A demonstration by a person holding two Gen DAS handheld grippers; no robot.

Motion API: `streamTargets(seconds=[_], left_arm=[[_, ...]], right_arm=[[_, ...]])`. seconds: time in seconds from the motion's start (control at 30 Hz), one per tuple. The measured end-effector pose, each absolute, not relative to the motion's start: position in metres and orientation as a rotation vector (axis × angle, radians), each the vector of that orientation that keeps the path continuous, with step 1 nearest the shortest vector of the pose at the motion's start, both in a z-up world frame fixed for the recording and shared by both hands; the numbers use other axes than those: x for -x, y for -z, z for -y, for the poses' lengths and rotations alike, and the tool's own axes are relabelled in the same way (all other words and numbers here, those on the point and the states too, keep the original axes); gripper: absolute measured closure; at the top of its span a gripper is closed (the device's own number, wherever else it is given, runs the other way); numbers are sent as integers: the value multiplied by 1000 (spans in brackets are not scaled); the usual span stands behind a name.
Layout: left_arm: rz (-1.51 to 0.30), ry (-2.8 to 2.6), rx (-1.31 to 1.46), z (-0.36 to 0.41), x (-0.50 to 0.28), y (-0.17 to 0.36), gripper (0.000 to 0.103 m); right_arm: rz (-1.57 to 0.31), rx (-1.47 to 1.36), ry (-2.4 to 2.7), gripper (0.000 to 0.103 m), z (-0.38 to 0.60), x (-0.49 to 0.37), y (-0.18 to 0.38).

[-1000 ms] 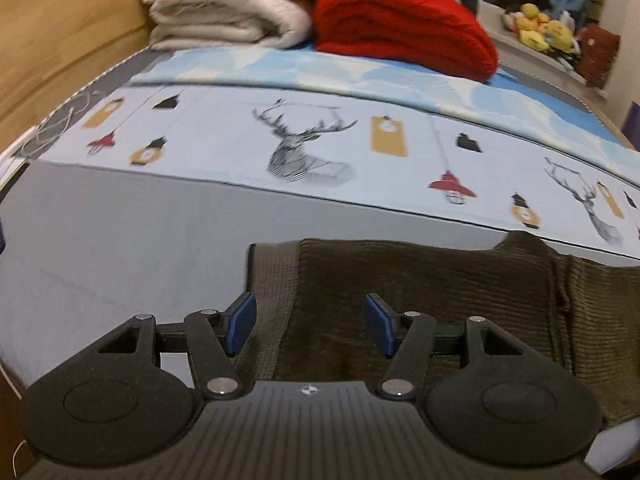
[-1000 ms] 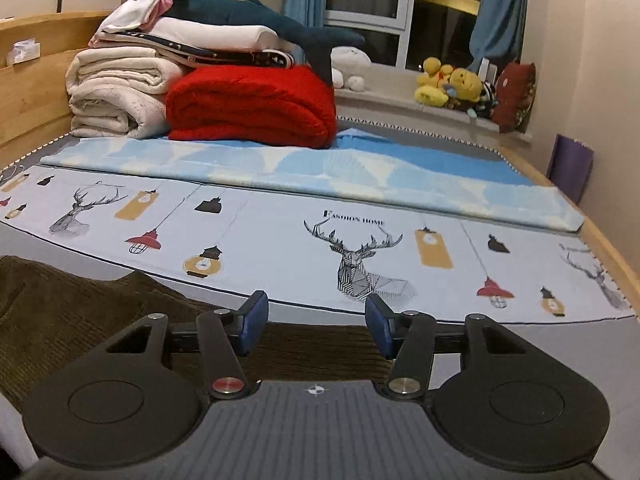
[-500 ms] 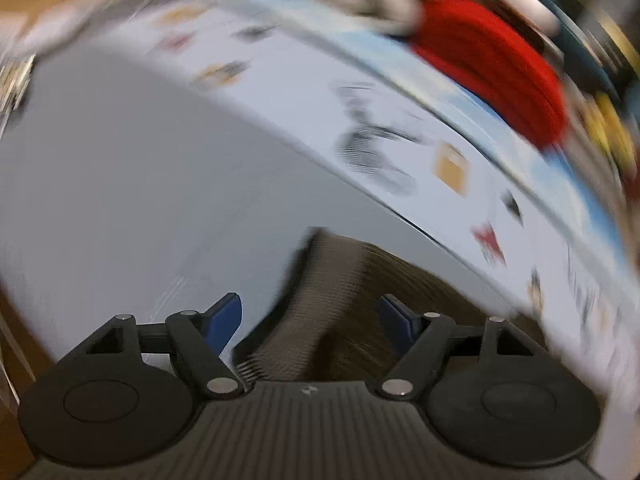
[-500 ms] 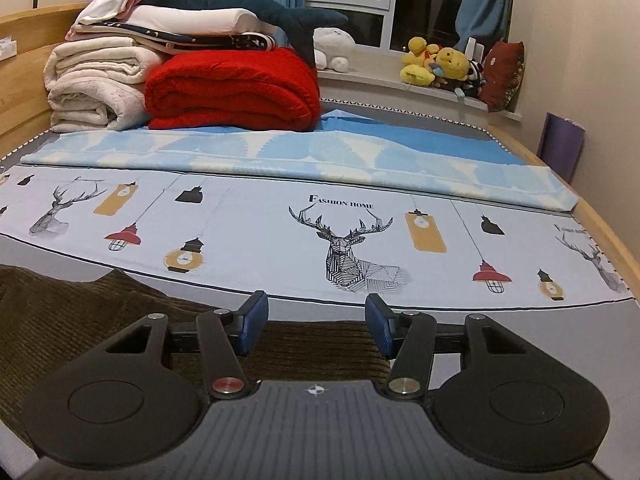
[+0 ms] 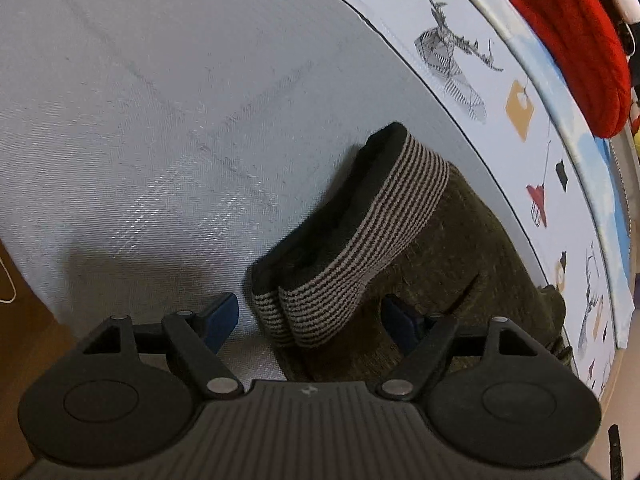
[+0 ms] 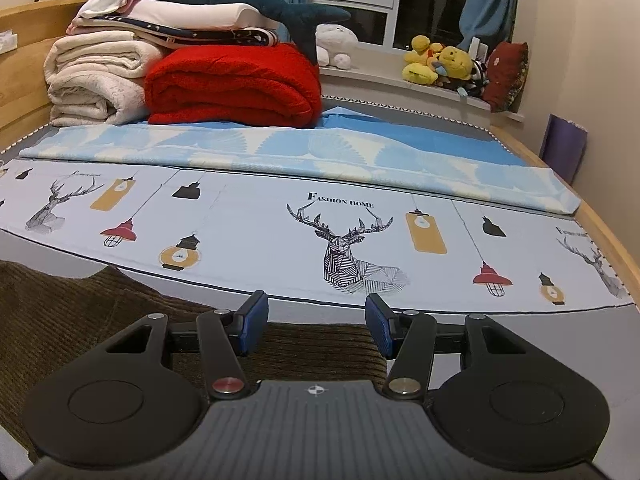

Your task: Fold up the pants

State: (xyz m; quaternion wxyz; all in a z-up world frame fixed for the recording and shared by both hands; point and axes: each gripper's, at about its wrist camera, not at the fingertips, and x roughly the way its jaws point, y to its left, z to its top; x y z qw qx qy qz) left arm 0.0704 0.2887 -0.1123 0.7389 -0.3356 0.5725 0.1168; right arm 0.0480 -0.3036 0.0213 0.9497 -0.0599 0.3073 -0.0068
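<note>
Left gripper point(image 5: 310, 318): jaws spread wide, straddling the striped waistband point(image 5: 352, 240) of the pants point(image 5: 460, 256). One blue pad sits on the grey mattress cover point(image 5: 160, 120) just beside the band, the other is over the olive fabric. The band stands up between them, doubled over with its dark inside showing. Whether the pads touch the cloth is hard to tell from this tilted view, but nothing is pinched.

The pants lie along the near edge of the bed, on the grey cover, just short of the deer-print sheet point(image 6: 320, 216). In the right wrist view the brown-olive cloth runs from the left side to under the tool, and looks like a single long strip with a few rumples.

Right gripper point(image 6: 316, 326): also wide apart, holding nothing, low over the other end of the pants, with the fabric edge just beyond the pads.

Progress, as a judgement: early. The legs may already lie one on the other, since the strip looks narrow, but no crosswise fold is visible. Left to do: grip both ends, bring one over the other, flatten.

Far side: red blanket point(image 6: 236, 84), stacked bedding, plush toys point(image 6: 440, 66) on the sill.
</note>
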Motion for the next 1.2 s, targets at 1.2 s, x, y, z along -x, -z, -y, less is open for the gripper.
streamTargets(seconds=[1.2], left_arm=[[-1242, -217, 624, -262, -85, 92, 59]], right_arm=[[-642, 145, 24, 47, 308, -43, -19]])
